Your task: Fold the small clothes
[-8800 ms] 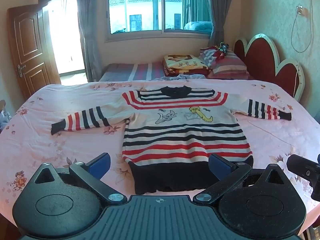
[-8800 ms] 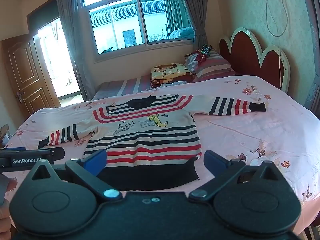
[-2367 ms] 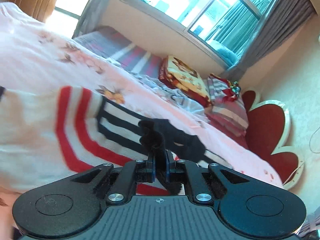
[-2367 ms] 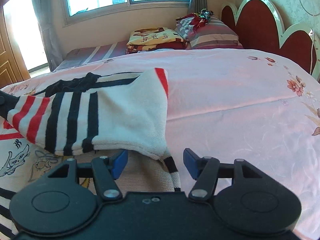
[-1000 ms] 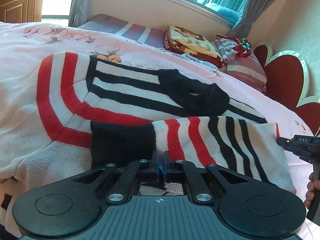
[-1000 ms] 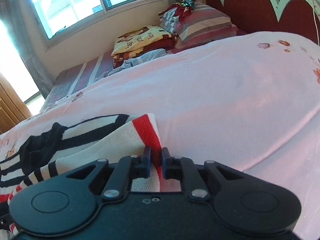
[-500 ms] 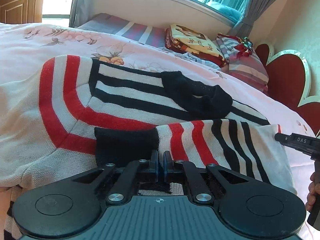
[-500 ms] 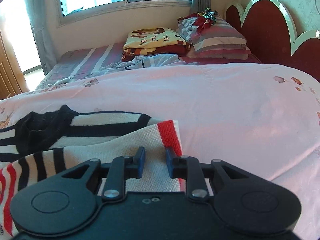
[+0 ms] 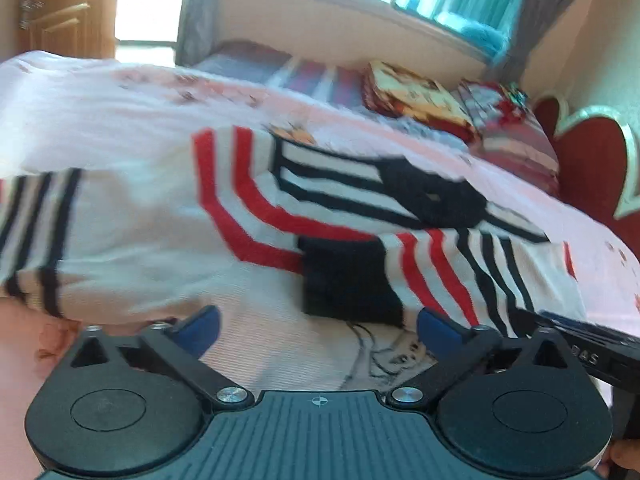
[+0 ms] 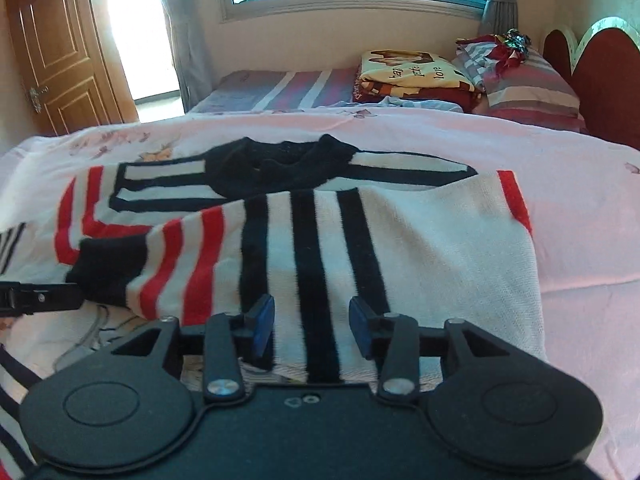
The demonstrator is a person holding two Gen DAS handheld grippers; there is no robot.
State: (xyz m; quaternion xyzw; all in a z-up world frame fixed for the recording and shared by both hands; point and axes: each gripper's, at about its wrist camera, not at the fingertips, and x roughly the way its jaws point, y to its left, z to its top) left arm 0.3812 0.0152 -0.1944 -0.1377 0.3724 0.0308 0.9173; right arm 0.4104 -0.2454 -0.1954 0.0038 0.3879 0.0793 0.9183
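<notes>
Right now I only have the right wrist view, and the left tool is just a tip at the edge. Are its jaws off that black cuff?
Observer: Yes. The left gripper has just been opening and its jaws stand wide. The black cuff lies loose on the sweater in the gap ahead of them, and neither pad presses on it.
Operator: And the other sleeve? I only see a sliver of it.
Observer: The other sleeve is not folded in. It lies stretched out sideways from the body onto the pink bedspread.
</notes>
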